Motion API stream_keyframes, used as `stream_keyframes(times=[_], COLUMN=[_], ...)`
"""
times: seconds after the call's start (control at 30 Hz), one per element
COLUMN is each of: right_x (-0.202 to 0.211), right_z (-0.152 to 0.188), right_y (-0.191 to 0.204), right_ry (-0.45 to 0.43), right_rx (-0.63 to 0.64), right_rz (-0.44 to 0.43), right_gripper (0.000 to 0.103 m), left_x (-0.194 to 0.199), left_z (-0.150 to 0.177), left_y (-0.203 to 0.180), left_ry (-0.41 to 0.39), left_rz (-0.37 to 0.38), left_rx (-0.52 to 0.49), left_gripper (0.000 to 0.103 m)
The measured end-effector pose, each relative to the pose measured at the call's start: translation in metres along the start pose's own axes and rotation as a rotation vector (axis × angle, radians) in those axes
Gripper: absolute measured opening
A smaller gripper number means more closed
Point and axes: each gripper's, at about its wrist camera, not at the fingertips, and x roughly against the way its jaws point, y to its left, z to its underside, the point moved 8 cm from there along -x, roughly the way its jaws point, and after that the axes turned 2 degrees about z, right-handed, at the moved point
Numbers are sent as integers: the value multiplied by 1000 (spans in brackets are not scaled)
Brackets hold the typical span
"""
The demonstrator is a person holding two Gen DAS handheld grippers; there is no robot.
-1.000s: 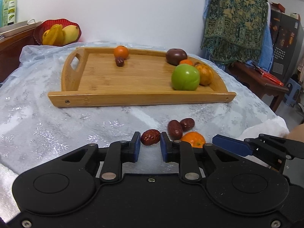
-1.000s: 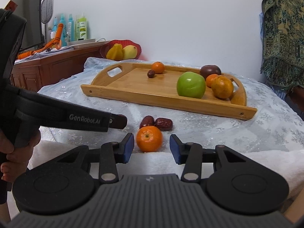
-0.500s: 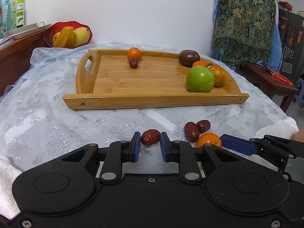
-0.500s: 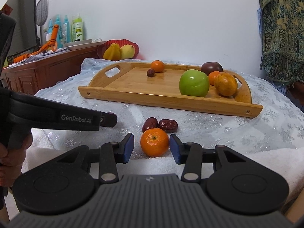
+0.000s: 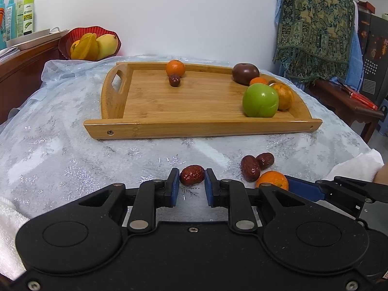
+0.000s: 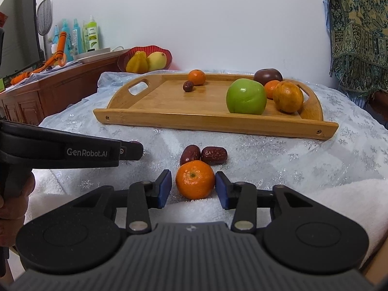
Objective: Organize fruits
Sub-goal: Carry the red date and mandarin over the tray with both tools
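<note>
While clenched on a wrinkled red date (image 5: 192,175) off the bamboo tray (image 5: 201,128), left gripper (image 5: 192,189) — six fruits already loaded. In right view: right gripper (image 6: 193,189) closing around small orange mandarin (image 6: 195,179), pads not yet pressing — two dates (image 6: 203,154) left.

Smooth wooden tray (image 5: 198,127), glossy green apple (image 5: 260,100) (wrinkled dates (image 5: 253,167) nearby), glittery cloth tablecloth (image 5: 48,150).

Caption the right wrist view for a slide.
Right gripper closing around a tangerine on the tablecloth, two dates behind it, fruit tray beyond.
</note>
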Motion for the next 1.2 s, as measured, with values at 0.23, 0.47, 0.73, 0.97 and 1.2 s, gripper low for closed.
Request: stream_keyframes(times=[0.23,0.47,0.73,0.97,1.2], right_x=[-2,0,3,7,6], right_z=[-1,-1,-5,-12,-35], right_y=[-1,-2,-5,-6,-17], right_ry=[0,-4,-31,-58,-95], right_rx=[-11,-16,-33,-32,-52], right_rz=[7,10,15,4,-25], right_gripper=[45,43,40,40,40], left_x=[0,0,0,1,-1], left_z=[0,-1,-9,-15,-31], left_y=[1,2,6,7,12], left_ry=[-1,-3,-12,-25,-50], left_rz=[0,-2,-14,-19,-30], left_rx=[1,3,6,-2,-9], left_gripper=[21,21,21,21,21])
